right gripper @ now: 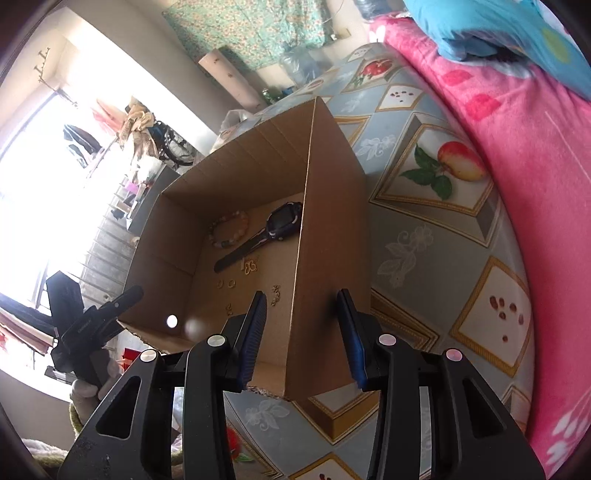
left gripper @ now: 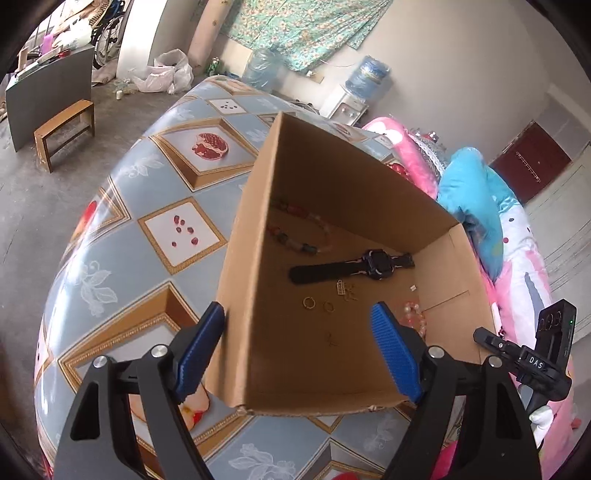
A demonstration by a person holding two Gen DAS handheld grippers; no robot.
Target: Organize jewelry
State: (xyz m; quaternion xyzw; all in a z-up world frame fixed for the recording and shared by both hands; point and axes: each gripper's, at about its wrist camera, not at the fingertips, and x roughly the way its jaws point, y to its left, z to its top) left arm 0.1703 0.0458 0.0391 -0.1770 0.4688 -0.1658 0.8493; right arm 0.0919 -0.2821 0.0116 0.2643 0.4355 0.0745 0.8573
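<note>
My left gripper [left gripper: 297, 347] has its jaws spread wide, straddling the near left wall of the cardboard box [left gripper: 236, 266]: one blue finger outside it, the other inside, neither pressing on the card as far as I can see. My right gripper [right gripper: 301, 336] does the same on the box's [right gripper: 325, 221] right wall, jaws partly spread with a gap on each side, nothing pinched.

Under both sits the desk [left gripper: 122, 236], covered in a blue-grey oilcloth with gold-framed fruit pictures.

Just past my left jaws, on the box floor, lie two small gold rings [left gripper: 317, 303] and some tiny gold bits, with a pale pink bead bracelet [left gripper: 413, 314] tucked behind the inner finger. Further in is a dark watch [left gripper: 354, 267], then a chunky stone bracelet [left gripper: 299, 232] by the far corner. From the right side, the wall blocks part of the watch [right gripper: 258, 236].

Beyond the desk, right of my jaws: a pink blanket [right gripper: 517, 184] and a blue pillow [left gripper: 476, 192]. Far back are a wooden stool [left gripper: 62, 129], water jugs [left gripper: 369, 75] and a floral cloth [left gripper: 295, 33] on the wall.
</note>
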